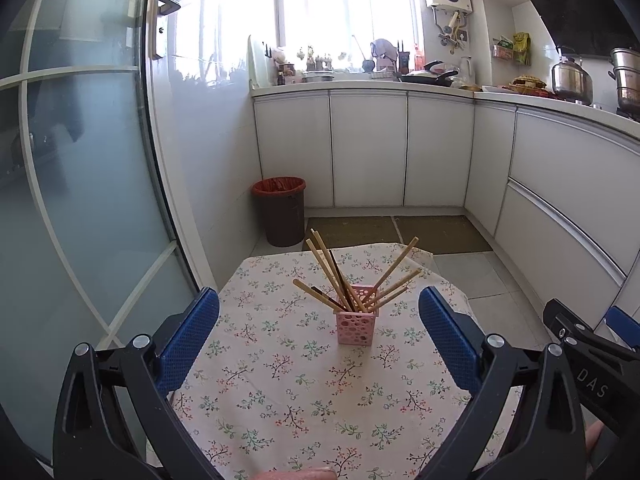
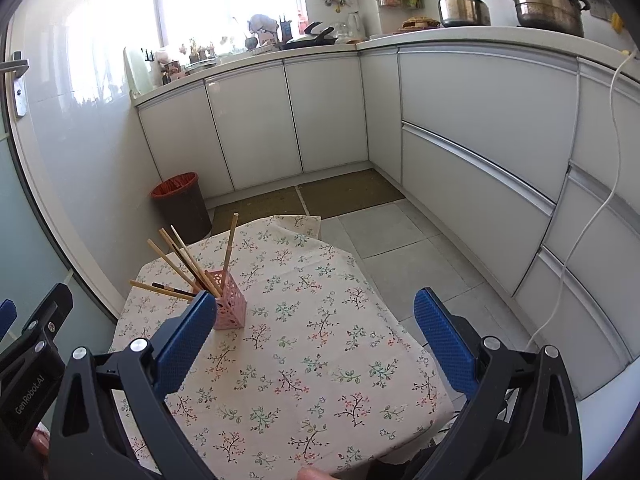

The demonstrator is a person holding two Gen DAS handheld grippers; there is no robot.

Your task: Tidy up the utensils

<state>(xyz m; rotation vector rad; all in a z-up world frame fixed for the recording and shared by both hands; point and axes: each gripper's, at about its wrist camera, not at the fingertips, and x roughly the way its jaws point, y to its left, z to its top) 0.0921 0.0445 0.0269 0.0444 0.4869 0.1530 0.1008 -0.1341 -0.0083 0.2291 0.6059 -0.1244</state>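
Chopsticks [image 1: 340, 280] splay from the pink holder [image 1: 356, 326] at frame centre; we find left gripper [image 1: 319, 320] and right gripper [image 2: 314, 320] spread and empty, and judge a careless nudge could tip it.

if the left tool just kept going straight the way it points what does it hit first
Probably the pink holder with its chopsticks: it sits almost centred between the open left tool fingers, nothing between. Depth is unclear.

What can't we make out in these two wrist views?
- Chopstick tips: both views, hidden inside the pink holder.
- Holder's near left side: right wrist view, behind a right gripper finger.
- Table legs: both views, under the tablecloth.
- Windowsill clutter: too small, washed out by glare.
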